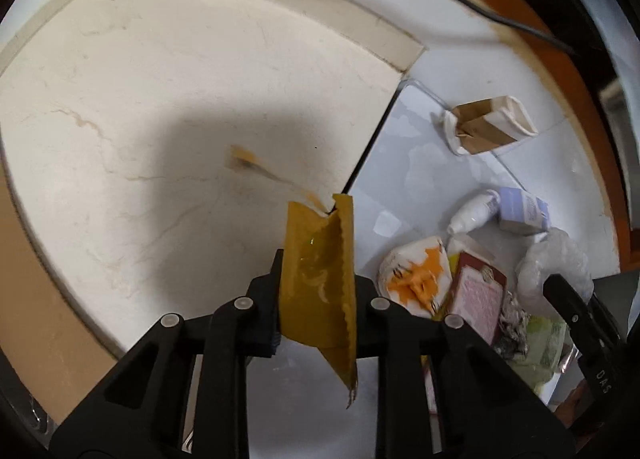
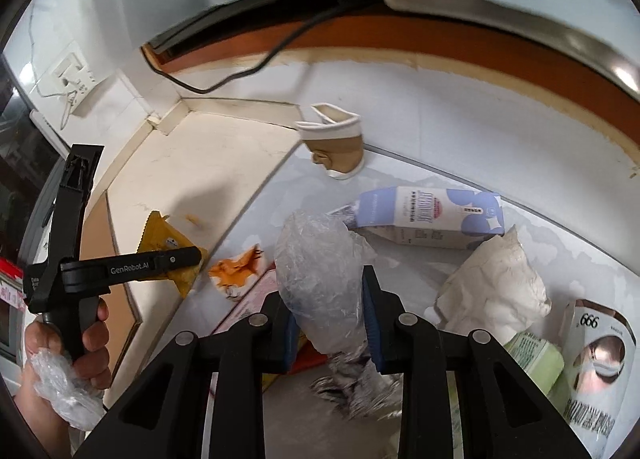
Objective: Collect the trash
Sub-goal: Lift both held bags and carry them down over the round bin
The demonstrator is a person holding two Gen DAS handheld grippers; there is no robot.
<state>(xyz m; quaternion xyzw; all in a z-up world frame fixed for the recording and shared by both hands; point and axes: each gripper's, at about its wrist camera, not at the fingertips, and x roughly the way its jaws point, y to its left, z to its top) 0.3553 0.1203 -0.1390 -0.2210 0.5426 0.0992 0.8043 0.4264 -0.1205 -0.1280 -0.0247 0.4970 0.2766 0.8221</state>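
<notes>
My left gripper (image 1: 316, 299) is shut on a mustard-yellow wrapper (image 1: 320, 279), held above the cream countertop (image 1: 160, 119); liquid drips from its top. It also shows in the right wrist view (image 2: 172, 259), with the wrapper (image 2: 160, 237). My right gripper (image 2: 330, 315) is shut on a crumpled clear plastic bag (image 2: 316, 263) above a trash pile. The pile holds a lilac milk carton (image 2: 428, 215), a crushed paper cup (image 2: 336, 143), an orange-and-white wrapper (image 2: 236, 267), crumpled white paper (image 2: 496, 283) and a 999 packet (image 2: 596, 375).
A pale blue surface (image 2: 400, 119) holds the trash beside the cream countertop (image 2: 192, 163). A black cable (image 2: 256, 67) runs along the wooden back edge. A wall socket (image 2: 72, 75) is at the left. The hand on the left gripper also clutches clear plastic (image 2: 60, 387).
</notes>
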